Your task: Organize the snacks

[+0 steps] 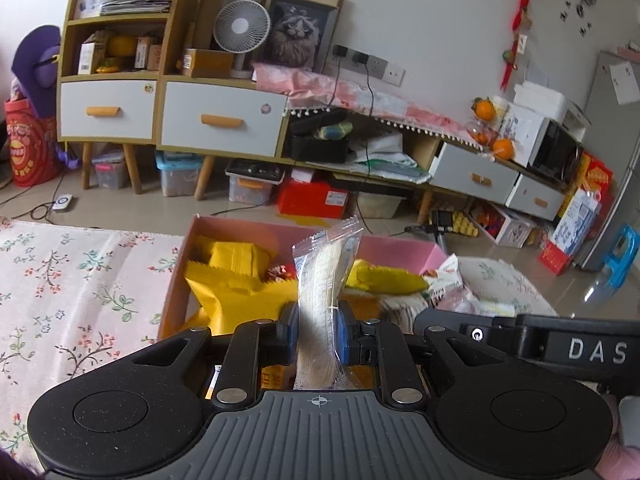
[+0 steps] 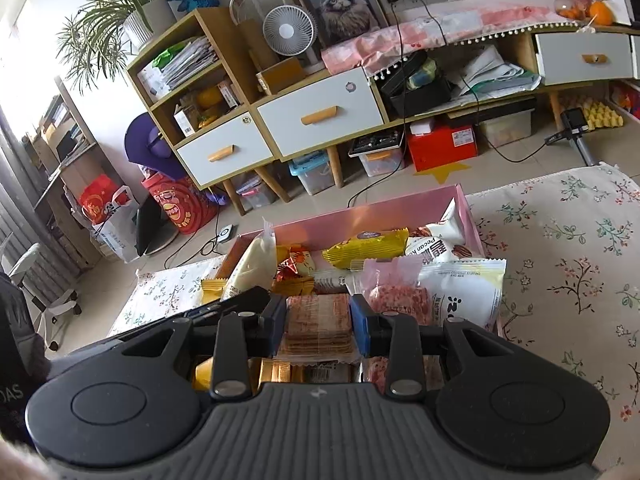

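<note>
A pink box (image 1: 256, 229) full of snack packets sits on a floral tablecloth (image 1: 72, 280). My left gripper (image 1: 318, 328) is shut on a clear packet with a pale cream snack (image 1: 324, 276), held upright over the box's near side. Yellow packets (image 1: 236, 276) lie in the box behind it. In the right wrist view, my right gripper (image 2: 319, 320) is shut on a clear packet of brown crackers (image 2: 319, 316) above the box (image 2: 360, 216). The cream packet (image 2: 254, 264) shows at its left, a pink packet (image 2: 396, 288) and a white packet (image 2: 464, 292) at its right.
The floral-covered table (image 2: 568, 264) extends on both sides of the box. Beyond its far edge is tiled floor (image 1: 132, 208) with cables, storage bins and a low wooden cabinet (image 1: 216, 116). The other gripper's black body (image 1: 560, 344) is close at my right.
</note>
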Tool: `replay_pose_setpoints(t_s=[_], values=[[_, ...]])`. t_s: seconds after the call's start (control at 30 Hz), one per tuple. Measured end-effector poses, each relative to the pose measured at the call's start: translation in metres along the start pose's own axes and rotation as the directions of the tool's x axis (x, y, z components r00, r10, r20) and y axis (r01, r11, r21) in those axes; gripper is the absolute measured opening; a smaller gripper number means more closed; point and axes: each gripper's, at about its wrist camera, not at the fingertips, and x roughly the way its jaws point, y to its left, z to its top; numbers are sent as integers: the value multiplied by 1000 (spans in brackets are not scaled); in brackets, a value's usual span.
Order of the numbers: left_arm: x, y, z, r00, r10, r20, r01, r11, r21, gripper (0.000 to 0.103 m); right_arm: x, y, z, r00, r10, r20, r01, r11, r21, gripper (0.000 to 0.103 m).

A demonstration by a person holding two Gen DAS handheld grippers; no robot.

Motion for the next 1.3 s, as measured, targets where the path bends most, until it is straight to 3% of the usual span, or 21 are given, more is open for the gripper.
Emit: replay_pose_setpoints(t_s=[0.27, 0.43, 0.57, 0.63, 0.87, 1.03, 1.3], values=[[-1, 0, -4, 1000, 5, -8, -5, 1000, 28, 22, -1, -1, 1, 1000, 2, -5, -2, 1000, -10, 32], [-11, -2, -3, 1000, -4, -15, 5, 999, 35, 31, -7, 2, 2, 1000, 6, 1, -6, 1000, -23, 35], [-25, -6, -4, 1000, -8, -23, 9, 999, 43, 42, -16, 7, 4, 1000, 11, 9, -11, 999, -42, 44], [-34, -8, -6, 1000, 1, -26, 1, 999, 50, 55, -20, 8, 5, 1000, 12, 11, -11, 999, -50, 44], [-65, -15, -15, 997, 44, -68, -39, 997, 72, 68, -43, 13, 1, 1000, -12, 19, 14, 996, -83, 60], [-91, -21, -24, 992, 92, -89, -85, 993, 79, 88, -56, 16, -7, 998, -56, 16, 57, 992, -114, 69], [-129, -34, -37, 974, 177, -139, -166, 983, 84, 99, -75, 23, -22, 990, -142, -10, 138, 977, -160, 90]])
